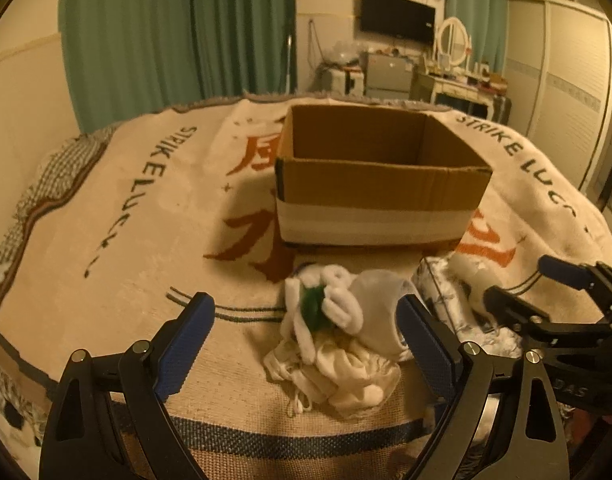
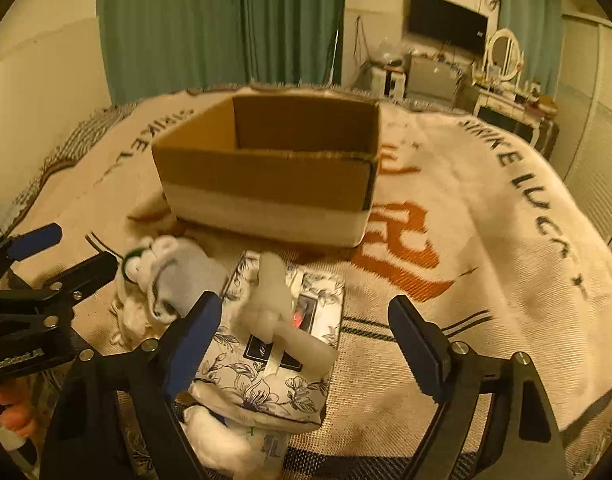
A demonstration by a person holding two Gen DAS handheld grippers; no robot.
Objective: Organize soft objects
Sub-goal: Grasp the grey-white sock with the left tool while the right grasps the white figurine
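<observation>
A: From the left wrist view, the left gripper (image 1: 306, 344) is seen hovering low over the blanket (image 1: 117, 240), its blue-padded fingers (image 1: 185, 344) spread wide and nothing pinched between them. A heap of soft things (image 1: 338, 344) is framed right in that gap: white socks, a grey sock (image 1: 380, 304) and a scrap of green.

B: And the cardboard box (image 1: 378, 176)?

A: It is set open-topped just beyond the heap, so only a short carry would be called for. No contents can be made out from this angle. The right gripper (image 1: 522, 284) is caught at the right edge, fingers parted too.

B: Over to the right wrist view.

A: Here the right gripper (image 2: 306, 336) is held with fingers spread, empty, over a floral fabric pack (image 2: 265, 364). A pale soft toy (image 2: 273, 304) is lying on top of that pack, roughly between the pads. The sock heap (image 2: 161, 280) is seen to the left, touching the pack's edge, with the left gripper (image 2: 57, 252) poised beside it.

B: So nothing is lifted yet?

A: Nothing is gripped by either tool. Judged from the layout, the soft items are gathered in front of the box so each can be picked and dropped in; a loose sock could easily be dragged along with a neighbour
</observation>
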